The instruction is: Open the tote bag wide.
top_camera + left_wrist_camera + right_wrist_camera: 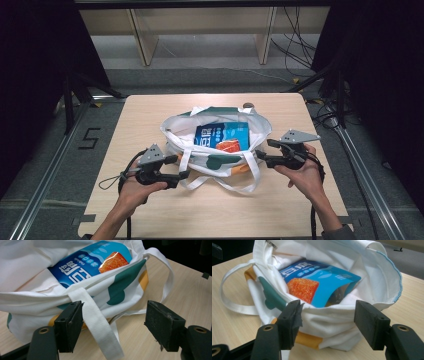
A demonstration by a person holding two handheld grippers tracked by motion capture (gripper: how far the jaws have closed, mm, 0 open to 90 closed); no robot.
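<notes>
White cloth bag (215, 159), glossy blue packet (221, 137), matt wooden table (210, 210)

Lab: floor rails (47, 172), loose cables (295, 47), dark curtains (30, 60).

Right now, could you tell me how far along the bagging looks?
Done: the blue packet lies inside the open tote. In hand: nothing yet; the left gripper is open at a handle strap, the right gripper open at the rim. Left, probably: gripping and lifting.

A white tote bag (215, 150) with green and orange patches holds a blue packet (222, 136) showing an orange square.
</notes>
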